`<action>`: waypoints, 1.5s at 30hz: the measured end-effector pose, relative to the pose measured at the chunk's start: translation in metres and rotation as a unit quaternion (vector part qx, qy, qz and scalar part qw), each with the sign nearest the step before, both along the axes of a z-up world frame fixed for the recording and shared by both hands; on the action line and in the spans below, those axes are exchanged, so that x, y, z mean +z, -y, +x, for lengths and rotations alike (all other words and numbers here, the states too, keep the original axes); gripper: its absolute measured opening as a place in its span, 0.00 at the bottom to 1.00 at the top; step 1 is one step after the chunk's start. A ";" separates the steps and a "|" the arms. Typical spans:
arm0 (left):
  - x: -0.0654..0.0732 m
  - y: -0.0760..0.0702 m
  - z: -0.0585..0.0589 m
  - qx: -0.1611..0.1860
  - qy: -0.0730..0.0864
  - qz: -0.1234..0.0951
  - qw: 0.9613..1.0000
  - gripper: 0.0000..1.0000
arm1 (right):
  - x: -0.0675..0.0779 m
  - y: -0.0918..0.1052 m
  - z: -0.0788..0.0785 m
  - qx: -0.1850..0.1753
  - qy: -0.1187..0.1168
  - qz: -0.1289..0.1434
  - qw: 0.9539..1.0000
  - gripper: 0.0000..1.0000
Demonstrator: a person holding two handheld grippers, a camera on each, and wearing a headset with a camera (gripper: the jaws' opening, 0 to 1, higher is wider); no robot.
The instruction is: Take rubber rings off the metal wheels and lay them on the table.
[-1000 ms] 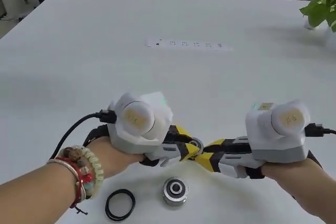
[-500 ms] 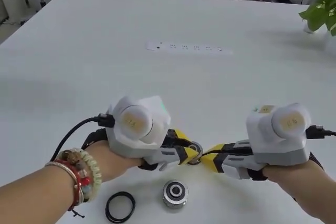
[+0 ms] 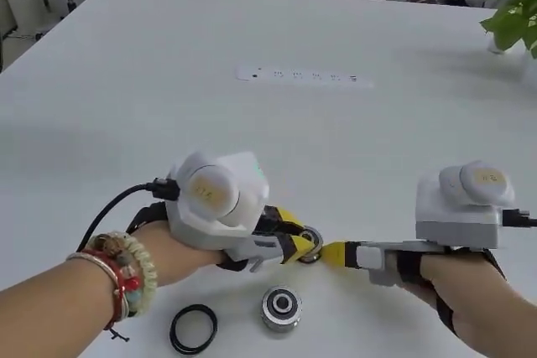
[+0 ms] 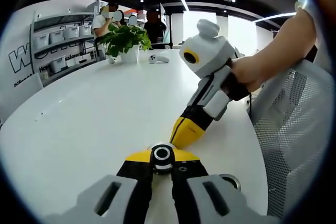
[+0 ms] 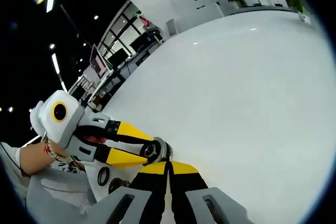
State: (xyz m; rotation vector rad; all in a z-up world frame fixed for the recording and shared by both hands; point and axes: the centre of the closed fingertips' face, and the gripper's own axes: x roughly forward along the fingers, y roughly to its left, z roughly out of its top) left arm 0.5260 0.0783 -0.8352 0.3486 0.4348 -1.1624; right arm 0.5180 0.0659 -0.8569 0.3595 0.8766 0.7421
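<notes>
Well, from the head view I see my left gripper [image 3: 302,245] clamped on a metal wheel [image 3: 312,244] low over the white table [image 3: 168,81], and my right gripper [image 3: 329,252] lies level with its yellow tip just beside that wheel. Nearer to me, a second wheel [image 3: 280,306] stands on the table with a loose black rubber ring [image 3: 193,329] lying flat to its left. A power strip [image 3: 302,75] sits well away toward the far side, and a plant [image 3: 512,6] leans in at the corner. In the left gripper view, my own jaws are drawn in tight on the wheel [image 4: 161,154], and the right gripper [image 4: 178,139] points at it from beyond. In the right gripper view, my own jaws are pressed together with barely a line between them; I cannot tell if they pinch anything. The left gripper [image 5: 151,151] holds the wheel [image 5: 156,150] right at their tips.
</notes>
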 end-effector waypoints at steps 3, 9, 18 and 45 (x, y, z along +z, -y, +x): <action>0.000 -0.001 0.000 -0.001 0.000 0.001 1.000 0.07 | -0.001 0.000 0.001 -0.022 -0.023 0.019 0.999 0.00; 0.000 -0.002 -0.001 -0.005 0.000 0.001 1.000 0.07 | 0.003 0.000 0.000 -0.068 -0.053 0.082 0.993 0.00; -0.001 -0.004 -0.001 -0.010 0.002 -0.012 1.000 0.07 | 0.014 -0.004 -0.001 -0.081 -0.063 0.139 0.985 0.00; 0.001 -0.005 -0.002 -0.008 0.012 -0.047 0.999 0.07 | 0.015 -0.001 0.006 0.047 0.057 -0.050 0.996 0.00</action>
